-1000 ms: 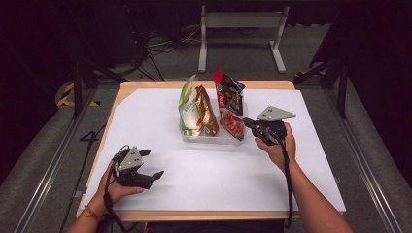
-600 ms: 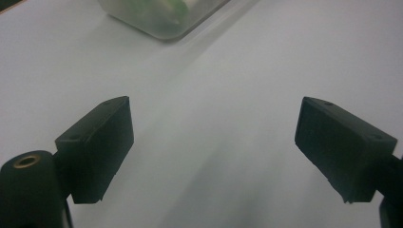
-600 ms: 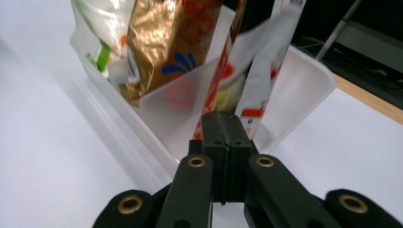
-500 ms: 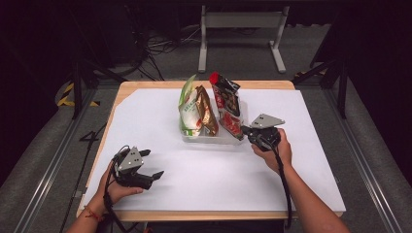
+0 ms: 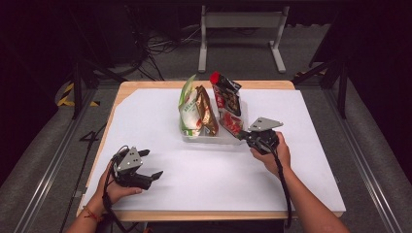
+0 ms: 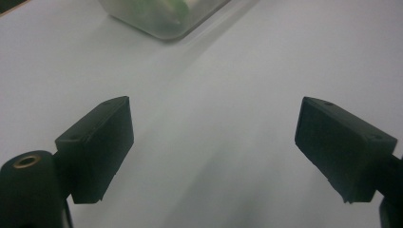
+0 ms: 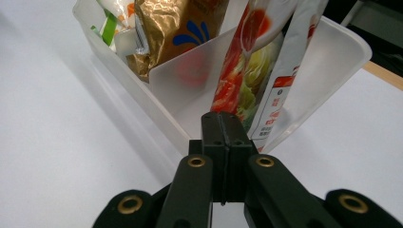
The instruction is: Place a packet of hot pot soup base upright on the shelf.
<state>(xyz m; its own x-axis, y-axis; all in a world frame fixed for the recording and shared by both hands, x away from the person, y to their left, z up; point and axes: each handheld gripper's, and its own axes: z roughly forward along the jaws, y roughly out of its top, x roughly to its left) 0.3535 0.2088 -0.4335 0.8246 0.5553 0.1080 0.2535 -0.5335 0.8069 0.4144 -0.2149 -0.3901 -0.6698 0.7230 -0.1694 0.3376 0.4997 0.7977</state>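
Note:
A translucent plastic bin (image 5: 214,140) stands mid-table with three snack bags upright in it: a green-and-white one (image 5: 190,109), a gold-brown one (image 5: 206,110) and a red one (image 5: 227,104). My right gripper (image 5: 241,136) is shut, its tips at the bin's near right corner. In the right gripper view the jaws (image 7: 221,124) press together right against the bin's wall (image 7: 328,80), with the red bag (image 7: 237,76) and the gold bag (image 7: 176,28) behind; whether the rim is pinched I cannot tell. My left gripper (image 5: 151,163) rests open at the front left, nothing between its jaws (image 6: 209,142).
White paper (image 5: 311,165) covers the wooden table (image 5: 145,85). A blurred corner of the bin (image 6: 161,19) lies ahead in the left gripper view. Dark floor, cables and a metal stand (image 5: 240,29) lie beyond the far edge.
My right gripper has sunk slightly and edged left to the bin's corner. The red bag has shifted a little in the bin. The left gripper has stayed still.

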